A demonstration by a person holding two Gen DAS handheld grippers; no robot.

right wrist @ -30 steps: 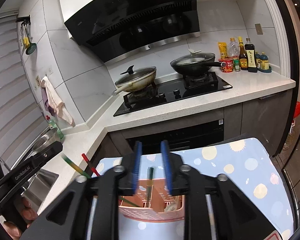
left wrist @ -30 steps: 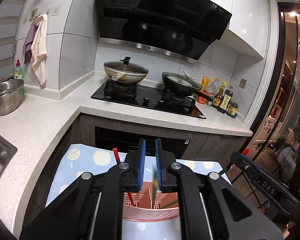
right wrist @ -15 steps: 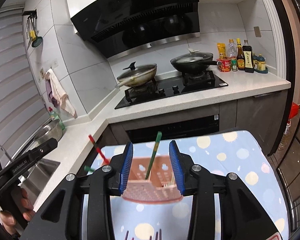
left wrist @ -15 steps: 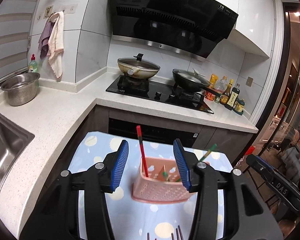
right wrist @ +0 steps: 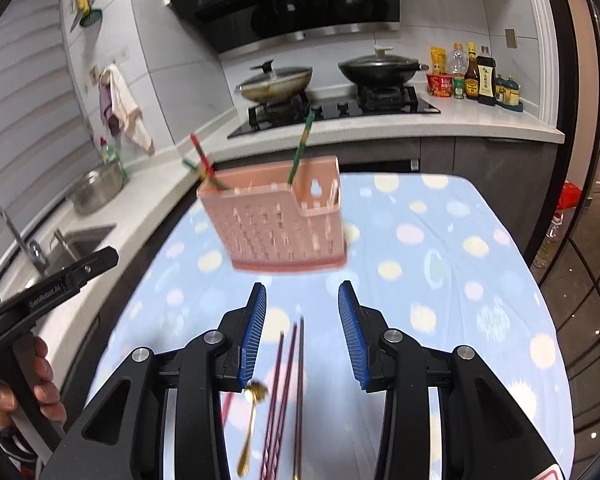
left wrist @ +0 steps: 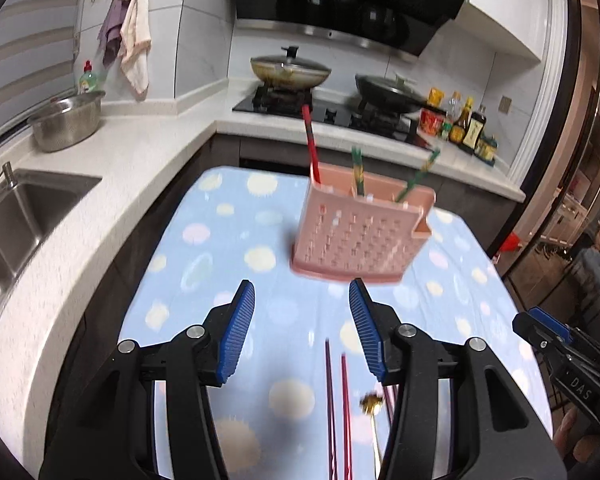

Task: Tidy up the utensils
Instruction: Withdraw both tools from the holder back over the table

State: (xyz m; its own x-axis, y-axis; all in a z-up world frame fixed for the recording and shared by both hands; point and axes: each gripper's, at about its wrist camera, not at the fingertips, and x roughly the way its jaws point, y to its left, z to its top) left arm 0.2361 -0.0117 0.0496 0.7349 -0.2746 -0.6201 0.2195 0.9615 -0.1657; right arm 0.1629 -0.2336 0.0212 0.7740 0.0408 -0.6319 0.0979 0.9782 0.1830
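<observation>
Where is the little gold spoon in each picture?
Left wrist view: the gold spoon lies low and right of the middle, beside the dark red chopsticks, partly hidden by the right finger.
Right wrist view: the spoon lies low and left of the middle, left of those chopsticks.
Shared landmark: the pink basket, standing beyond the spoon in both.

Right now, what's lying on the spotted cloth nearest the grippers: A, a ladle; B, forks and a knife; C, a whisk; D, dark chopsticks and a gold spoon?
D: dark chopsticks and a gold spoon lie on the cloth in front of the pink holder.
</observation>
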